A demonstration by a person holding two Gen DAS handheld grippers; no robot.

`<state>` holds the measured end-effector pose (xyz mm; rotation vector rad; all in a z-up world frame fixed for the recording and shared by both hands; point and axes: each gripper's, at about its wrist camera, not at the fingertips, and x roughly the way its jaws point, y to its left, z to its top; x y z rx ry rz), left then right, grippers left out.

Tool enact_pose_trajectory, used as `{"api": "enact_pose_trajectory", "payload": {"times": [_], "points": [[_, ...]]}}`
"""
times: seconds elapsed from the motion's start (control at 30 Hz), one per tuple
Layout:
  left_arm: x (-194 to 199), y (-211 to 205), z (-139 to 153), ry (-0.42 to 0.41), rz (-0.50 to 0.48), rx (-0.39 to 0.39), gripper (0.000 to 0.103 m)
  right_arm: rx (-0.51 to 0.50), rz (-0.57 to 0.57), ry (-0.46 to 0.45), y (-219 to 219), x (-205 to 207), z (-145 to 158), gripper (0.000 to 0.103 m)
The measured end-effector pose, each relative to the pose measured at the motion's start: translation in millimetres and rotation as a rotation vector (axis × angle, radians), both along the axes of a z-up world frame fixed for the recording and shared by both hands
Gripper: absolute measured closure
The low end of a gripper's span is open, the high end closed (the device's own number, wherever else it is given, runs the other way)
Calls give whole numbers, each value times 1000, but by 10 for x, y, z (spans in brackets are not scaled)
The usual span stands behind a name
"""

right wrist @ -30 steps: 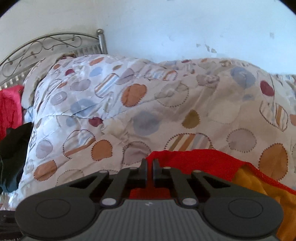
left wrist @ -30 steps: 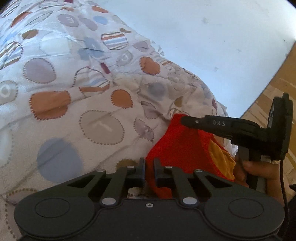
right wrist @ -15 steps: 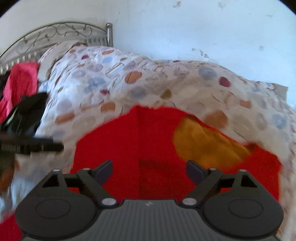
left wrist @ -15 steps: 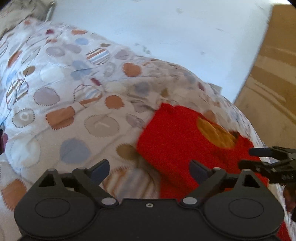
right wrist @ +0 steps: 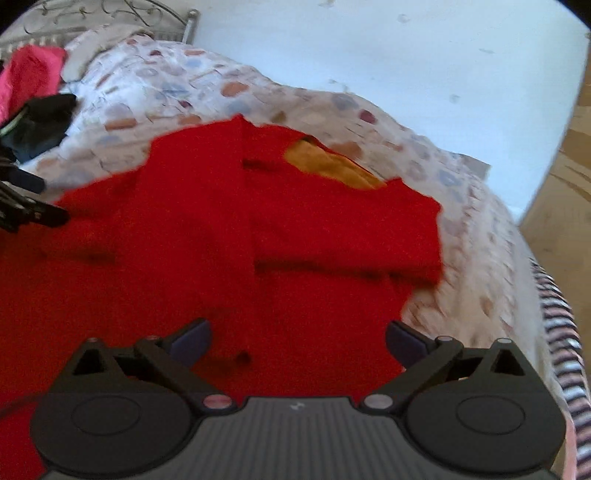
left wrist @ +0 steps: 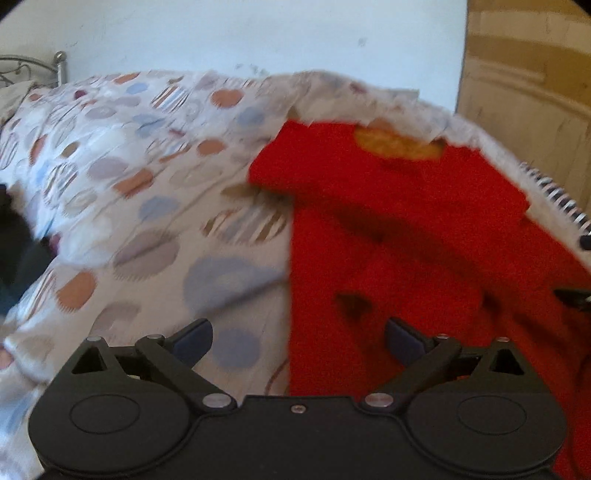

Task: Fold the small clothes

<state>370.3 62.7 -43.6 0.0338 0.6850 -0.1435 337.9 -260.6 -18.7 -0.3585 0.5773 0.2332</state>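
Spotted quilt point(left wrist: 155, 206) carries my red shirt point(left wrist: 406, 229), released and spread since a second ago; left gripper point(left wrist: 297, 338) and right gripper point(right wrist: 297, 338) both gape empty; folding comes next.

Red garment point(right wrist: 229, 236) lies spread flat on the bed, an orange patch point(right wrist: 332, 168) showing at its far edge, one sleeve folded across on the right.

Bed point(right wrist: 461, 206): w/ dotted quilt point(left wrist: 155, 206) over it, metal headboard point(right wrist: 110, 11) far left.
On quilt, near right: red garment point(right wrist: 221, 240), spread flat.
On quilt, far left: black clothes point(right wrist: 40, 122), pink cloth point(right wrist: 29, 74).
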Motion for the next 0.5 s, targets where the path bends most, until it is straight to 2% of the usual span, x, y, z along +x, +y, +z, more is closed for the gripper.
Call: {"api": "enact_pose_trajectory", "payload": {"times": [0.23,0.37,0.5], "points": [[-297,200,-69,46,56,-12,1,15,-49,21,-210,-382,-98,0],[-479,296,-53,62,85,-38,1,93,-79,31,-389,-621,-115,0],[-634,291,10,65,96,-11,1,146,-83,15,-529,-869,-69,0]]}}
